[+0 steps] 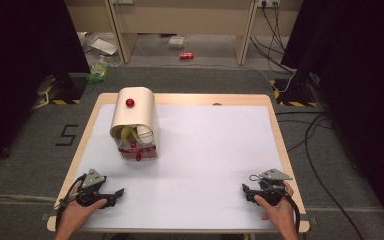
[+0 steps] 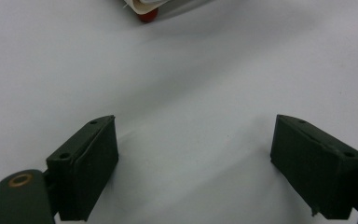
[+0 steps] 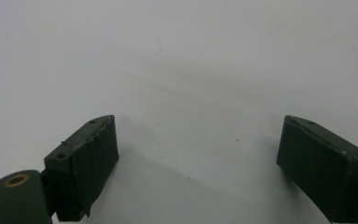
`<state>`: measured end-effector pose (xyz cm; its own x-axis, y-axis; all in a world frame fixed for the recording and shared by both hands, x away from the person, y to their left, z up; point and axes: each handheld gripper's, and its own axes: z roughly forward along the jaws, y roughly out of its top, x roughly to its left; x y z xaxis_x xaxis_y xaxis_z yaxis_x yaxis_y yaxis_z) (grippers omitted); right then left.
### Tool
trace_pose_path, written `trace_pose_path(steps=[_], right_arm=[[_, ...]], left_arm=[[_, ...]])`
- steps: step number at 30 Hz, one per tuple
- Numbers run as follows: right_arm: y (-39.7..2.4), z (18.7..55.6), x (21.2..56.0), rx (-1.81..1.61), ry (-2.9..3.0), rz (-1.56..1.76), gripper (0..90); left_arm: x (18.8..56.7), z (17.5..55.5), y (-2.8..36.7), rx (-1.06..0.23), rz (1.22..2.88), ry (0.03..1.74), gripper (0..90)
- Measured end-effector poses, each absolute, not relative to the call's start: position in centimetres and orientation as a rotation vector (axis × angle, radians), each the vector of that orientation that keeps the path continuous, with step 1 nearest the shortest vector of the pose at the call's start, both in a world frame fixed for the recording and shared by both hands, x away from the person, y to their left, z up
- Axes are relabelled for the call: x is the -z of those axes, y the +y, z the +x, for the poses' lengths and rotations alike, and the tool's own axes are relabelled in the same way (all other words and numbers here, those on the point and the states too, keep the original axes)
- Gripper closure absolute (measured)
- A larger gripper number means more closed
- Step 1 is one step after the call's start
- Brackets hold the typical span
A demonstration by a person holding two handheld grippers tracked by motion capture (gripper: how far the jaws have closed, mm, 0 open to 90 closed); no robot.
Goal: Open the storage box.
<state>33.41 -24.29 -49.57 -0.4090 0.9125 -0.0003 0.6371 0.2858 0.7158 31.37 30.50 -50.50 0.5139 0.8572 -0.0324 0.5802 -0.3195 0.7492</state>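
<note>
A cream box with a rounded top [image 1: 136, 112] and a red knob [image 1: 130, 102] stands at the back left of the white table sheet [image 1: 210, 145]. Its front is open, with yellow and pale fruit [image 1: 130, 132] inside. A flap with a second red knob [image 1: 138, 156] lies in front of it, and that knob [image 2: 148, 16] sits at the top edge of the left gripper view. My left gripper [image 1: 119, 192] [image 2: 195, 126] rests open at the near left, nothing between its jaws. My right gripper [image 1: 245, 189] [image 3: 198, 126] rests open at the near right, over bare sheet.
The wooden table edge [image 1: 280, 145] frames the sheet. Beyond the table, on the floor, lie a red can [image 1: 186, 55], some litter [image 1: 100, 70] and cables [image 1: 280, 35]. Dark curtains hang at both sides.
</note>
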Motion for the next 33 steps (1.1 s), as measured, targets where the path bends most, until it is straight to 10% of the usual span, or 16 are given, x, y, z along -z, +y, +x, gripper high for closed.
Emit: trace_pose_path(steps=[33], right_arm=[[-24.3,33.4,49.6,-0.902,2.153,1.393,11.9]], left_arm=[[46.0,30.4,30.2,-0.481,1.906,1.052,16.3]])
